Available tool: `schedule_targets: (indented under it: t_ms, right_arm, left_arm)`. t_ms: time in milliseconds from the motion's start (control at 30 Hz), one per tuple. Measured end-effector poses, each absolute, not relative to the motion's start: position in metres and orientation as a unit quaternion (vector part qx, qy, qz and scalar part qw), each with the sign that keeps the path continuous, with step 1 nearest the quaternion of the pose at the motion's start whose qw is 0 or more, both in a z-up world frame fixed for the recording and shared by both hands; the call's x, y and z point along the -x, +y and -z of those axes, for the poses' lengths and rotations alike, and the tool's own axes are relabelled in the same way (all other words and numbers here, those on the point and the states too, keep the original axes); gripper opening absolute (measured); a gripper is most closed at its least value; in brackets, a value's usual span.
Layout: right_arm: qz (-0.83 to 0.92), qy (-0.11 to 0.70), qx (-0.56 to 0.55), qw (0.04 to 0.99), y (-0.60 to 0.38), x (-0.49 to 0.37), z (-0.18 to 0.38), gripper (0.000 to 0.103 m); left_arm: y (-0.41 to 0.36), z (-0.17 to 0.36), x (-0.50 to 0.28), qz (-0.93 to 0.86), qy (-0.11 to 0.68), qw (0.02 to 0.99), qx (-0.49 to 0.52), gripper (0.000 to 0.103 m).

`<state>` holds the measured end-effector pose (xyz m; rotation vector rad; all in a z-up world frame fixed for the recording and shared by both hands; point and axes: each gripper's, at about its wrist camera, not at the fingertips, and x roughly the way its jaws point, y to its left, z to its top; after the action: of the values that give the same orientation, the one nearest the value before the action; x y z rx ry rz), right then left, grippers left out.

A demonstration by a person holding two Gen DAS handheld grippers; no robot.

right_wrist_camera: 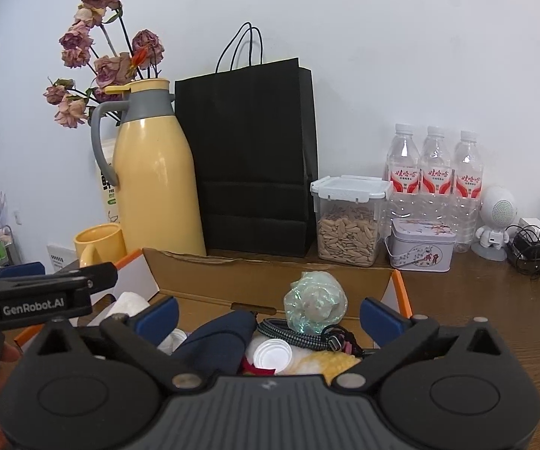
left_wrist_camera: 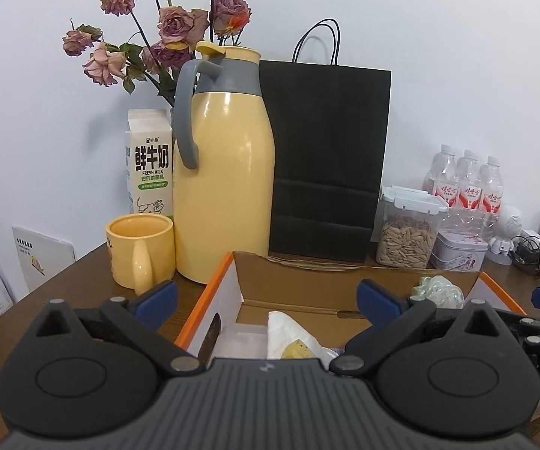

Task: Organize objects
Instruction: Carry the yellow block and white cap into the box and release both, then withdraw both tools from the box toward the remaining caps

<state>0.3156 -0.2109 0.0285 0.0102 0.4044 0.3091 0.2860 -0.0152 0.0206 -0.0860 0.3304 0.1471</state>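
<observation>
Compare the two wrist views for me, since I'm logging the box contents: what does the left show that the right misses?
Only the left wrist view shows the milk carton's printed front. Only the right shows the white cap, dark cloth and braided cord inside the cardboard box. Both share the yellow jug, yellow mug, black bag and green wrapped bundle.

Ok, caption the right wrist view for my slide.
Right gripper, fingers open, above a cardboard box of mixed items; yellow thermos and black paper bag behind.
</observation>
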Motion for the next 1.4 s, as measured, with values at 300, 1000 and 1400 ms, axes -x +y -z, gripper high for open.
schedule_targets:
  t_ms: [300,1000,1400]
  right_arm:
    - [-0.152,0.198,-0.002,0.968,-0.212,-0.312,-0.032,0.103]
    - [-0.173,0.138,0.005,0.975,-0.219,-0.233,-0.055,0.103]
    - [-0.192,0.206,0.042,0.959,-0.208,-0.195,-0.007,0.103]
  left_arm:
    - [-0.013,-0.026,-0.272,-0.064,0.153,0.985,0.051,0.103]
    - [0.007,-0.022,-0.206,-0.043,0.159,0.985,0.041,0.103]
    - [0.016,0.008,-0.172,-0.04,0.223,0.974,0.021,0.103]
